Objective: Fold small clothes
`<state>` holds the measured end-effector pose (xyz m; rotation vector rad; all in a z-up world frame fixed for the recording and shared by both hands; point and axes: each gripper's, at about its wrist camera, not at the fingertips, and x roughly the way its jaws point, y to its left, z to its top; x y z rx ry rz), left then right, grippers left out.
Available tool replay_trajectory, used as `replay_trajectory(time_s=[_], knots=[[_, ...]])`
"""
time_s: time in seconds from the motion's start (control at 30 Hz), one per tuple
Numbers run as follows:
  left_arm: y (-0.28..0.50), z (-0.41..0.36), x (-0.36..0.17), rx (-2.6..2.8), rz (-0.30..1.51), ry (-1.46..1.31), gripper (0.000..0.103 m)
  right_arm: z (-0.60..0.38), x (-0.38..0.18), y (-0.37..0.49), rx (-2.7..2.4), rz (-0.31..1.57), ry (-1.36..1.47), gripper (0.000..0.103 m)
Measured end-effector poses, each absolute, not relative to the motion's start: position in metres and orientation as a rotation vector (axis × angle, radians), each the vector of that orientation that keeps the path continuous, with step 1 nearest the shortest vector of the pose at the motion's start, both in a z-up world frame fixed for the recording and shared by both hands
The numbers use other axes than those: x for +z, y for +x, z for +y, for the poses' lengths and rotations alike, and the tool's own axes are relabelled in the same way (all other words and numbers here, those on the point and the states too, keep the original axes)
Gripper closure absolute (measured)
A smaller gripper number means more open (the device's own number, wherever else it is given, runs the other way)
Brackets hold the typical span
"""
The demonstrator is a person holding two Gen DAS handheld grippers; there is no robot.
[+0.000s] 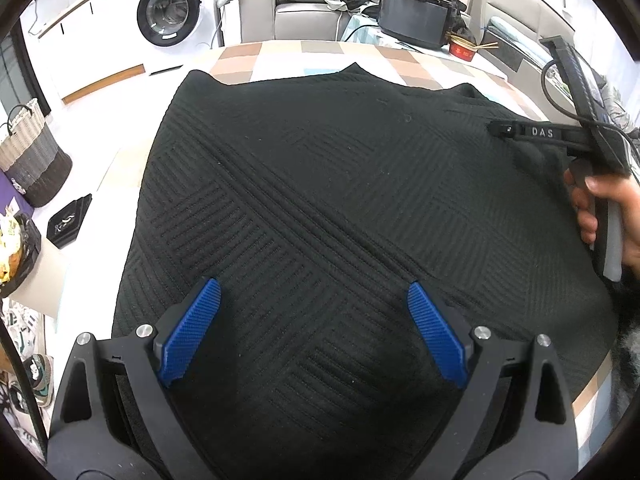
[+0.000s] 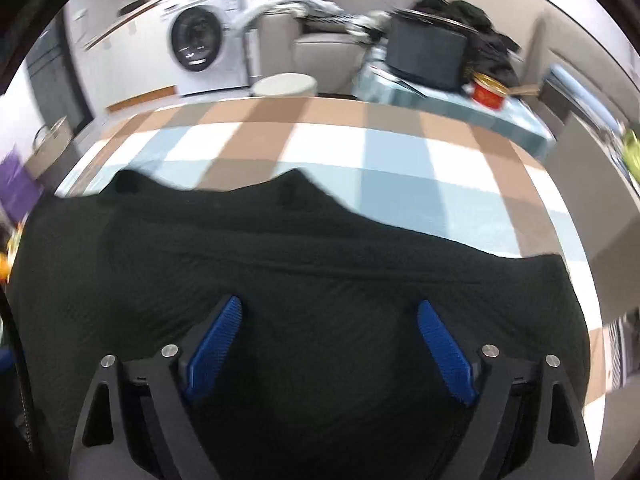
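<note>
A black knit garment (image 1: 340, 200) with a ribbed diagonal pattern lies spread flat on a checked tablecloth (image 1: 280, 60). My left gripper (image 1: 314, 292) is open and empty, its blue fingers (image 1: 192, 332) hovering over the garment's near part. The right gripper's body (image 1: 592, 140) shows in the left wrist view at the garment's right edge, held by a hand. In the right wrist view the right gripper (image 2: 330, 312) is open and empty above the same garment (image 2: 280, 280), whose far edge lies across the checked cloth (image 2: 400, 152).
A washing machine (image 1: 170, 14) and white cabinets stand beyond the table at left. A woven basket (image 1: 32, 152) sits on the floor at left. A sofa with clothes, a dark box (image 1: 416, 16) and a red tin (image 1: 464, 50) lie behind the table.
</note>
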<state>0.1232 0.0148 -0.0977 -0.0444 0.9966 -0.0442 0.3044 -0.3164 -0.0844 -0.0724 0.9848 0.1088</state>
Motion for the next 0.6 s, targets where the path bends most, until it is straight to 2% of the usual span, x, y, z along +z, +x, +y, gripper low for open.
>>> replay_trajectory(time_s=[0.1, 0.27, 0.47, 0.6], knots=[[0.124, 0.016, -0.096, -0.043, 0.997, -0.055, 0.009, -0.33, -0.079, 0.308, 0.046, 0.983, -0.075, 0.013], [0.121, 0.011, -0.082, -0.064, 0.958, -0.074, 0.009, -0.34, -0.064, 0.257, 0.189, 0.997, -0.038, 0.013], [0.122, -0.008, -0.095, -0.095, 0.987, 0.019, 0.009, -0.327, -0.079, 0.206, 0.305, 1.031, -0.145, 0.014], [0.099, 0.011, -0.092, -0.079, 0.995, -0.006, 0.009, -0.355, -0.079, 0.194, 0.198, 1.041, -0.162, 0.013]])
